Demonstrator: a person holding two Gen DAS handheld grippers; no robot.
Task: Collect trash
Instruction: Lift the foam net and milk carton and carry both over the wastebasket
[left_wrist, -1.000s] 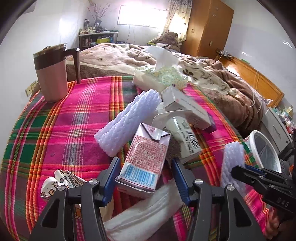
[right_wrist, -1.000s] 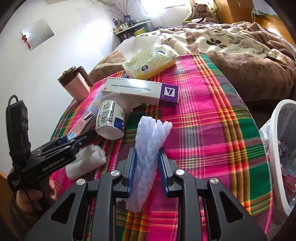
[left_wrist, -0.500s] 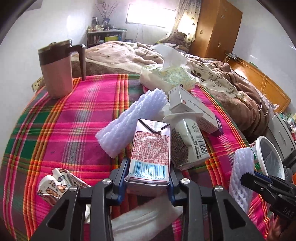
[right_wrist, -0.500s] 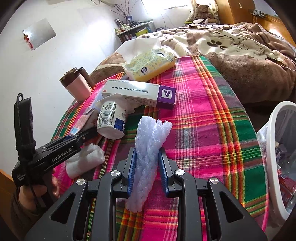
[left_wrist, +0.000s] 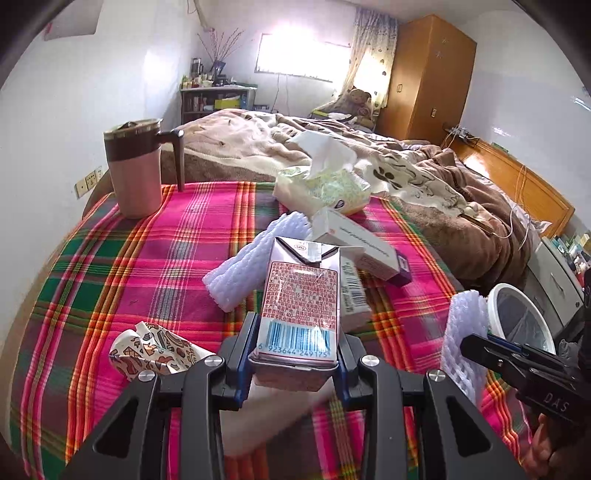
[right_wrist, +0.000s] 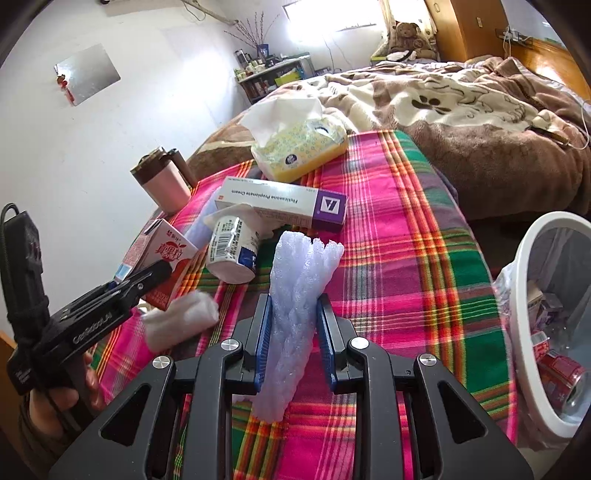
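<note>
My left gripper (left_wrist: 293, 350) is shut on a pink juice carton (left_wrist: 299, 299) and holds it above the plaid table; the carton also shows in the right wrist view (right_wrist: 162, 262). My right gripper (right_wrist: 293, 332) is shut on a white foam net sleeve (right_wrist: 299, 295), seen too in the left wrist view (left_wrist: 465, 332). The white trash bin (right_wrist: 532, 295) stands off the table's right edge with a red can inside. On the table lie a second foam sleeve (left_wrist: 255, 266), a yogurt cup (right_wrist: 232, 251), a cream box (right_wrist: 284, 203), a crumpled paper cup (left_wrist: 155, 350) and a white tissue wad (right_wrist: 181, 321).
A pink mug with a brown lid (left_wrist: 135, 173) stands at the table's far left. A tissue pack (right_wrist: 299, 147) lies at the far edge. A bed with brown blankets (right_wrist: 461, 110) lies beyond the table. The plaid cloth (right_wrist: 406, 258) is bare toward the bin.
My left gripper has shut on the juice carton and lifted it off the table. My right gripper still holds the foam sleeve and has risen a little.
</note>
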